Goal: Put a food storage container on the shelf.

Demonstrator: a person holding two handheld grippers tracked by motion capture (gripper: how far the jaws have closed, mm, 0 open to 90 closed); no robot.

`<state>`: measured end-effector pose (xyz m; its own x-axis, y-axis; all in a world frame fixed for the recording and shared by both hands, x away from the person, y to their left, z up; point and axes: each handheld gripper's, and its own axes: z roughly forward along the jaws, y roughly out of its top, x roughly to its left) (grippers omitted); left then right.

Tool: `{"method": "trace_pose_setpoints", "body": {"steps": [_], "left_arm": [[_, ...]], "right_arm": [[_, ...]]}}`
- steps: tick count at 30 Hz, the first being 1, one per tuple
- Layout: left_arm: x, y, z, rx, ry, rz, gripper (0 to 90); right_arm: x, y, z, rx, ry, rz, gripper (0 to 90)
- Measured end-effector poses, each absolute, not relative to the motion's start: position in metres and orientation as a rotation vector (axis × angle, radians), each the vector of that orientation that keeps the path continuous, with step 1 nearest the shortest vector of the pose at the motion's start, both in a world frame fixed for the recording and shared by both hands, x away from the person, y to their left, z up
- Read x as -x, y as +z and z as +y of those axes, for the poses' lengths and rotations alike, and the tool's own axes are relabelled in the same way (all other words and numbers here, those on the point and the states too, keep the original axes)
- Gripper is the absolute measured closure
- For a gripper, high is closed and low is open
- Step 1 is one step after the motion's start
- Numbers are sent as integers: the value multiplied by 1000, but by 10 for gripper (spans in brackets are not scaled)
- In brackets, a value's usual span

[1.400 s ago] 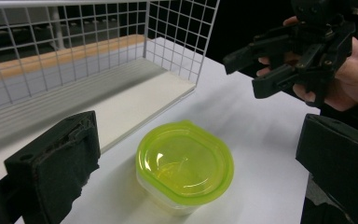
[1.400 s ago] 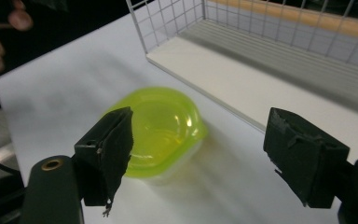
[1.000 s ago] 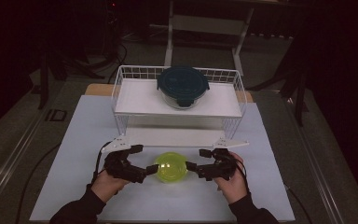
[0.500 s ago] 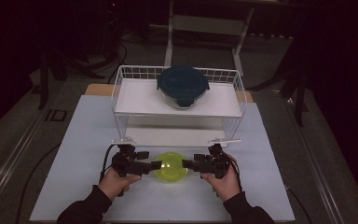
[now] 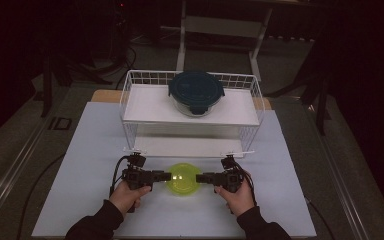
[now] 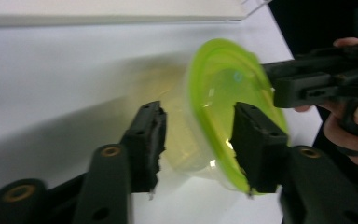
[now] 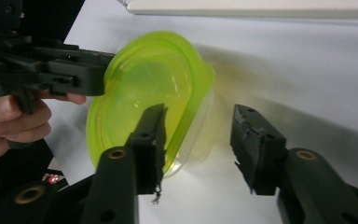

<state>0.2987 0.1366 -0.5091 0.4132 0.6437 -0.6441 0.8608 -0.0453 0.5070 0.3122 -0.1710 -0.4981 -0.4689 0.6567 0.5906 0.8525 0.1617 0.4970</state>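
1. Both claws had dropped toward the counter (image 5: pixel 80 200) since the earlier frame and closed in on the green-lidded container (image 5: pixel 183 179), their jaws just closing.
2. Left claw (image 5: pixel 166 176) straddled the container's left edge, one jaw over the lid, one beside the clear wall; whether they pressed was unclear.
3. Right claw (image 5: pixel 201 177) straddled the right edge, its outer jaw apart from the wall.
4. Container sat between them, before the wire rack (image 5: pixel 130 100).

white wire rack (image 5: pixel 130 102) blocking just behind the green container (image 5: pixel 182 181), bare table (image 5: pixel 85 150) open at both sides
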Motion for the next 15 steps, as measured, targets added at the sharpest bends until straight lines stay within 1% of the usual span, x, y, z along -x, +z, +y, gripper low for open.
{"method": "trace_pose_setpoints", "body": {"steps": [4, 6, 9, 10, 15], "left_arm": [[-299, -511, 136, -1760, -364, 1308, 614], [-299, -509, 135, -1763, -377, 1309, 664], [-297, -508, 132, -1802, -390, 1294, 686], [-296, -507, 132, -1819, -372, 1288, 690], [-294, -506, 133, -1790, -402, 1317, 725]], "right_arm": [[-311, -499, -170, 1458, -1185, -2183, 642], [-310, -497, -168, 1451, -1182, -2180, 699], [-309, -496, -167, 1446, -1179, -2188, 723], [-307, -496, -167, 1442, -1184, -2189, 730], [-304, -496, -167, 1421, -1198, -2166, 750]]}}
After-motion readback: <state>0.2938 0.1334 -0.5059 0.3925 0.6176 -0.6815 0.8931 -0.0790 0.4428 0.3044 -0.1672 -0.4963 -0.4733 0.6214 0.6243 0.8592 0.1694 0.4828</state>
